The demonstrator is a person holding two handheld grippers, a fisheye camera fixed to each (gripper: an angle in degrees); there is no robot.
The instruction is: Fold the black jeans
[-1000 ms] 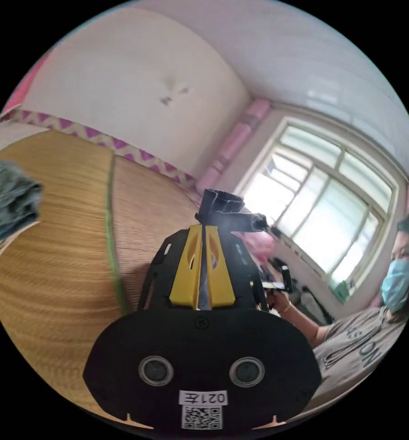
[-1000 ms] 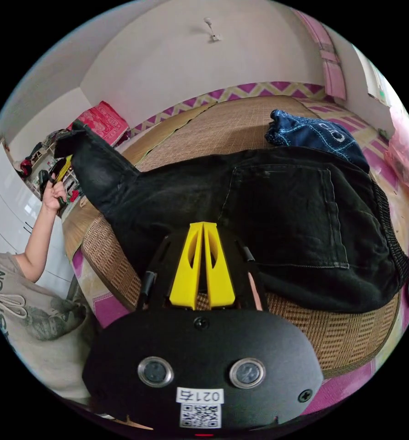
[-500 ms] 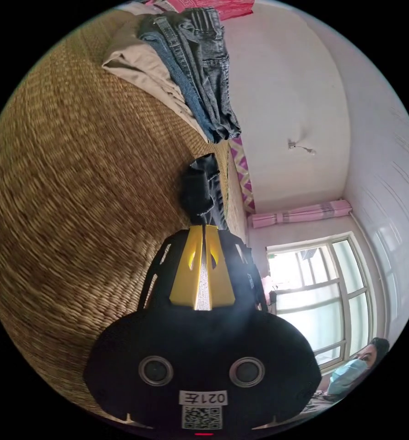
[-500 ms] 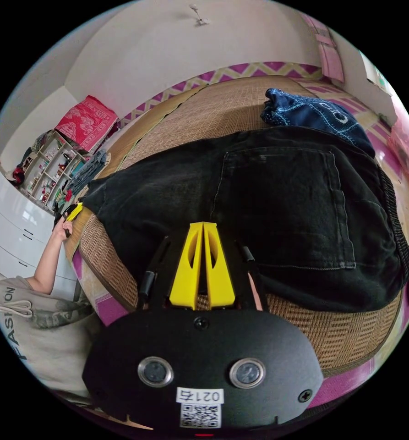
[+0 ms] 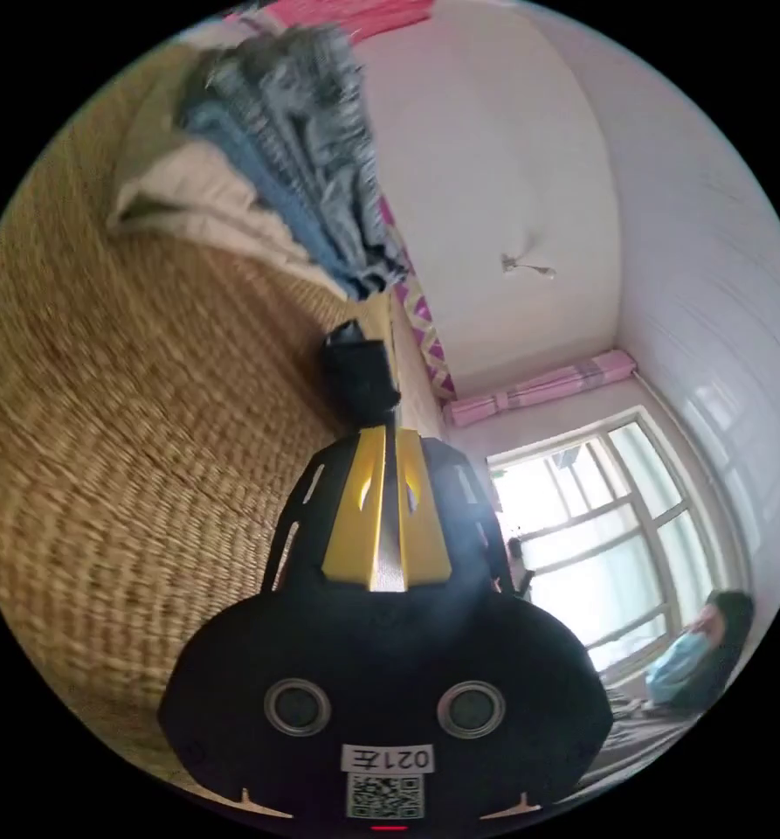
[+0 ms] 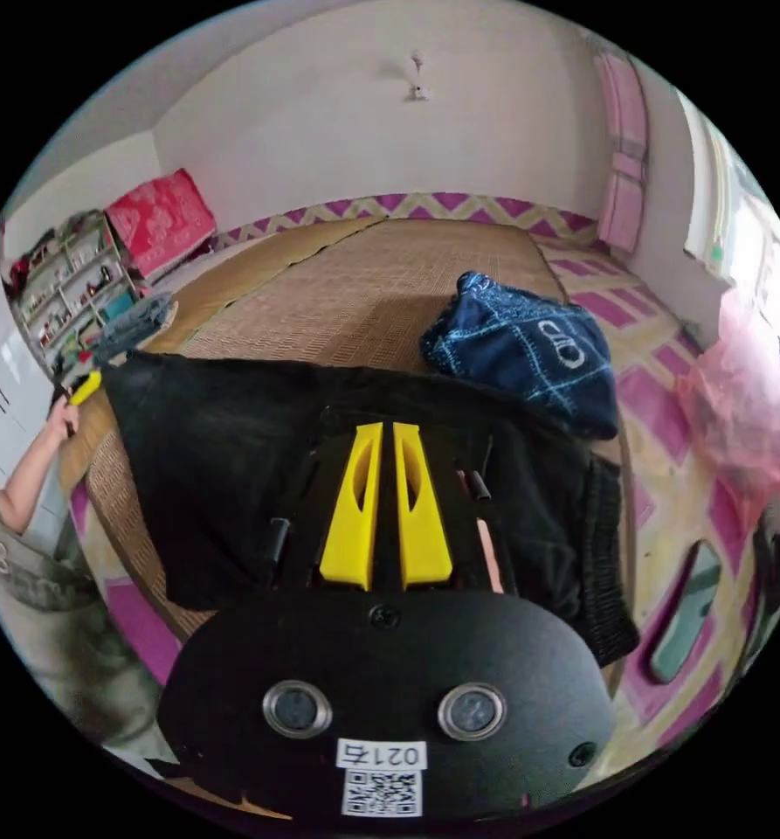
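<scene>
The black jeans (image 6: 232, 454) lie spread on a woven mat (image 6: 381, 280), with the waistband (image 6: 608, 568) to the right. My right gripper (image 6: 388, 426) hovers over their middle, its yellow jaws a narrow slit apart with black showing between them. I cannot tell whether it holds cloth. At the far left a hand holds my left gripper (image 6: 86, 386) by the leg end. In the left gripper view, my left gripper (image 5: 388, 428) is shut on the black hem (image 5: 359, 380) just above the mat (image 5: 127, 454).
A stack of folded jeans and a beige garment (image 5: 276, 166) lies on the mat behind the hem. A navy patterned garment (image 6: 529, 350) sits beside the waistband. A pink bag (image 6: 743, 428) lies on the floor, and shelves (image 6: 66, 288) line the far left. A person (image 5: 704, 647) stands by the window.
The raised jeans leg has come down and now lies stretched out to the left. The right gripper view has pulled back, and its jaws went from touching to slightly apart.
</scene>
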